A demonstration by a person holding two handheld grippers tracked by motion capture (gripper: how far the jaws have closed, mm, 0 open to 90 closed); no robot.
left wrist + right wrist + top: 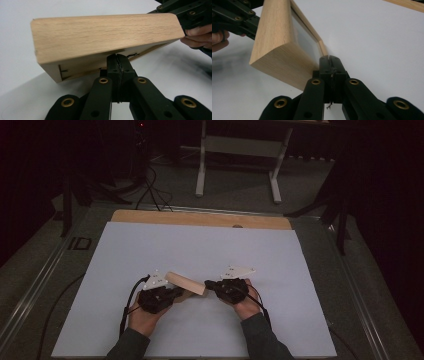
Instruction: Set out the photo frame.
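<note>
A light wooden frame (186,283) with a thick rim is held tilted just above the white sheet (200,245), between my two grippers. My left gripper (175,292) is shut on the thin inner edge of the frame's (100,37) near side, jaws pressed together (117,58). My right gripper (209,285) is shut on the frame's (279,45) other end, its jaws closed at the thin lip by a corner (329,60). In the right gripper view a pale panel sits recessed inside the rim.
The white sheet covers a wooden board (200,218) whose far strip shows. A grey metal stand (240,150) and cables (150,190) are on the floor beyond. Dark surroundings lie to both sides.
</note>
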